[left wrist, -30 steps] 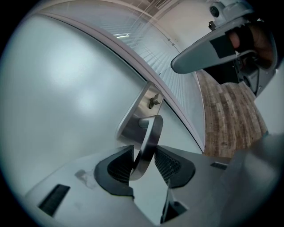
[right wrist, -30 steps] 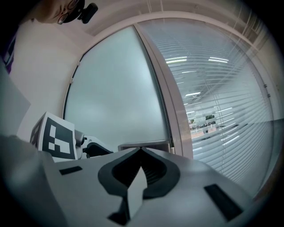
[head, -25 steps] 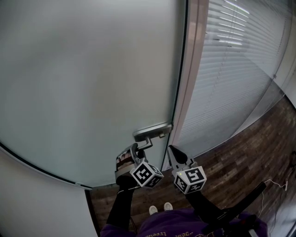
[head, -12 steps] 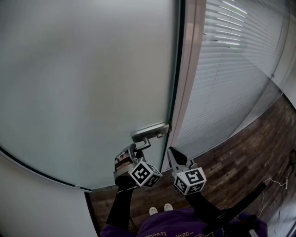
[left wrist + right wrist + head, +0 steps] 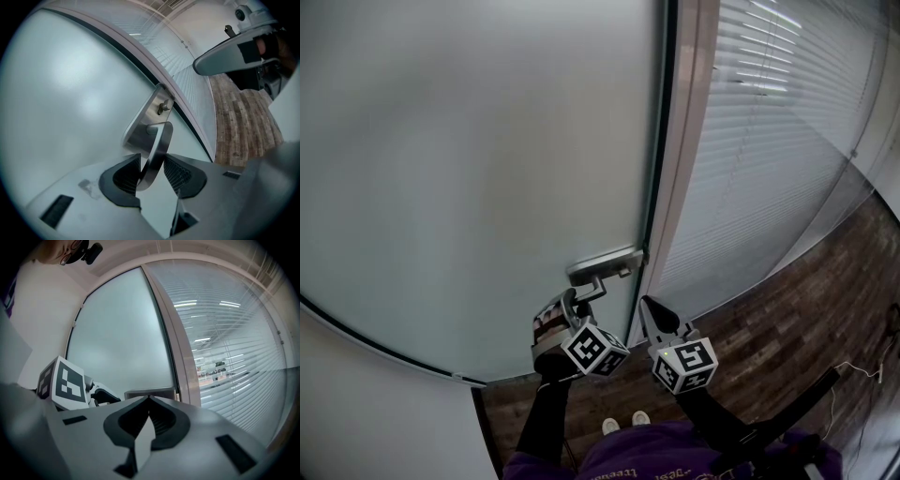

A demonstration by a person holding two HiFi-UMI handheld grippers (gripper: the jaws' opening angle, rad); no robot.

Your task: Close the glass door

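Note:
The frosted glass door (image 5: 487, 169) stands against its pale frame (image 5: 689, 159), with a thin dark line between them. A metal handle plate (image 5: 605, 265) sits at the door's edge. My left gripper (image 5: 577, 302) is shut on the curved lever handle (image 5: 157, 150), which runs between its two ribbed pads (image 5: 126, 173) below the plate (image 5: 143, 124). My right gripper (image 5: 649, 314) hangs just right of it, near the frame, shut with nothing in it. The right gripper view has its tips (image 5: 149, 401) meeting in front of the handle plate (image 5: 150, 392).
Glass panels with white blinds (image 5: 778, 141) run to the right of the frame. Dark wood flooring (image 5: 797, 319) lies below them. A white wall (image 5: 366, 412) borders the door at lower left. My legs and shoes (image 5: 619, 424) show at the bottom.
The door edge and handle drifted slightly left in the head view a second ago. Since half a second ago nothing visibly moves. Both grippers hold their places.

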